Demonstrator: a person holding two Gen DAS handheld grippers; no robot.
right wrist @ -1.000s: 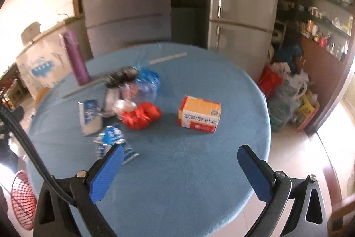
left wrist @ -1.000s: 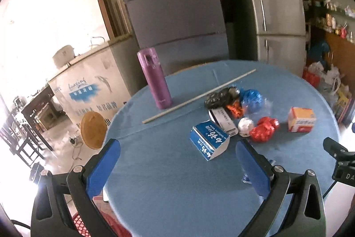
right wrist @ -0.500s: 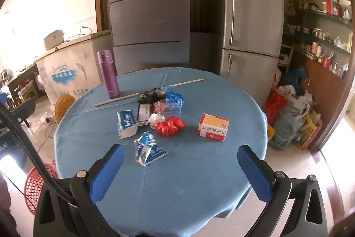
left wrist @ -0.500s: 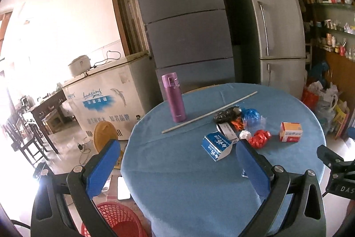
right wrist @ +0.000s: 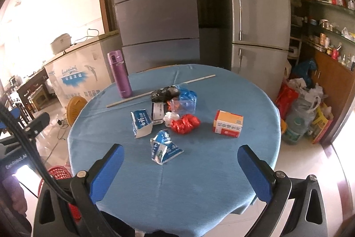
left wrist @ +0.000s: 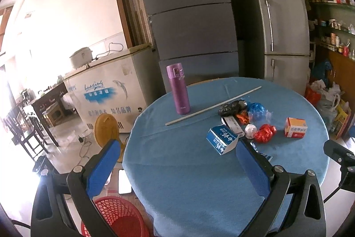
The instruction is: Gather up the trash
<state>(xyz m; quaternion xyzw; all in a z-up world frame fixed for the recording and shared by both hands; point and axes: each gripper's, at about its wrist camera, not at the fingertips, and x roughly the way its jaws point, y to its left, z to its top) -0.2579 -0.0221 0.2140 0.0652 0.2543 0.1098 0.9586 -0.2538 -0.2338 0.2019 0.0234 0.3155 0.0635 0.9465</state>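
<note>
We've got the left gripper [left wrist: 177, 164] w/ jaws spread wide, nothing between the blue pads [left wrist: 104, 167], held above the near-left edge of the table. Right gripper [right wrist: 180, 172] same: jaws wide apart, empty, over the table's near edge, both approx. level.

A tall grey refrigerator [right wrist: 257, 21] stands at twelve o'clock beside dark grey panels [right wrist: 155, 14]. A white chest freezer [left wrist: 106, 94] sits at ten o'clock in glaring daylight. Cluttered shelves [right wrist: 328, 14] fill two o'clock.
</note>
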